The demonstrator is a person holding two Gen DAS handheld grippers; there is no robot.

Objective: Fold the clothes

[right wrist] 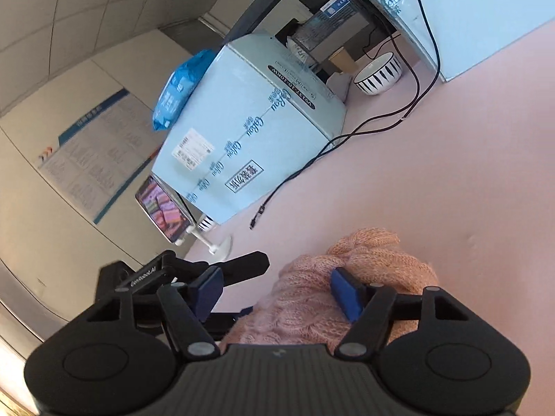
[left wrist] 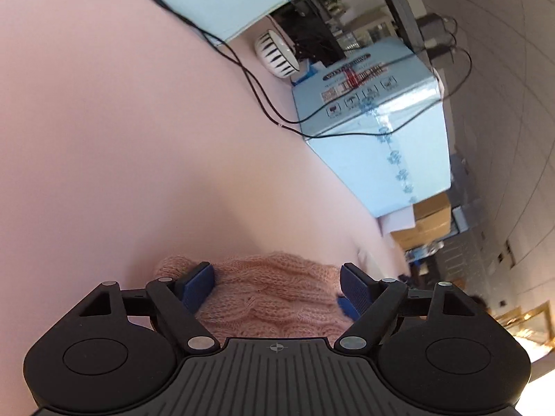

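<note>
Pink tabletop (left wrist: 121, 138), pink knit sweater (left wrist: 277, 294) bunched, left tool (left wrist: 277, 282) and right tool (right wrist: 281, 287) both released

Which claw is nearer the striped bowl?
Hard to call; both claws sit at the pink knit sweater, far from the striped bowl. Left claw straddles the knit; right claw reaches over it.

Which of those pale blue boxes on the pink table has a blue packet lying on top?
The box left of the striped bowl, with a phone on a stand at its near end. The blue packet rests on it; the other box, beyond the bowl, shows none.
</note>
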